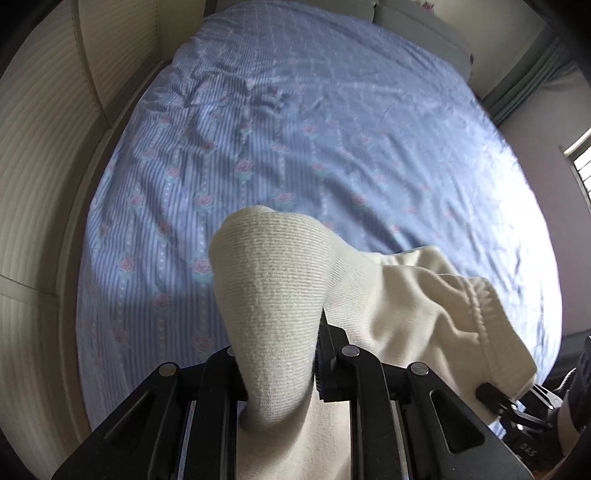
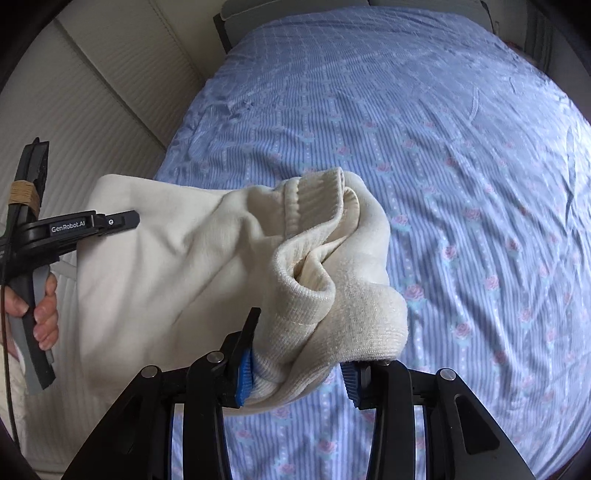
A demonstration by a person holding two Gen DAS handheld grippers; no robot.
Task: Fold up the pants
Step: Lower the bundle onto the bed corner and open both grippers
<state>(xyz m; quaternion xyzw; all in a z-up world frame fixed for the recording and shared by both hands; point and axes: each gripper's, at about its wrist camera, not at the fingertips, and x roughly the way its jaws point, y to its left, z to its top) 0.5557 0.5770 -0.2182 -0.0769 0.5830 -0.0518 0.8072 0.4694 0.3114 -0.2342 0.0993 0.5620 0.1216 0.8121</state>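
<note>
The cream knit pants (image 1: 399, 295) hang in the air between my two grippers above the bed. My left gripper (image 1: 280, 373) is shut on a ribbed cuff or band of the pants, which bulges up over its fingers. My right gripper (image 2: 299, 373) is shut on another bunched ribbed end of the pants (image 2: 332, 280); its blue pads (image 2: 243, 380) press the cloth. The left gripper also shows in the right wrist view (image 2: 122, 221) at the far left, clamped on the cloth's edge. The right gripper shows small in the left wrist view (image 1: 495, 397) at the pants' lower right.
The bed has a blue striped sheet with pink roses (image 1: 295, 147), also in the right wrist view (image 2: 461, 184), wrinkled in places. A cream padded wall panel (image 1: 44, 184) runs along the bed's left side. A grey headboard (image 1: 417, 22) is at the far end.
</note>
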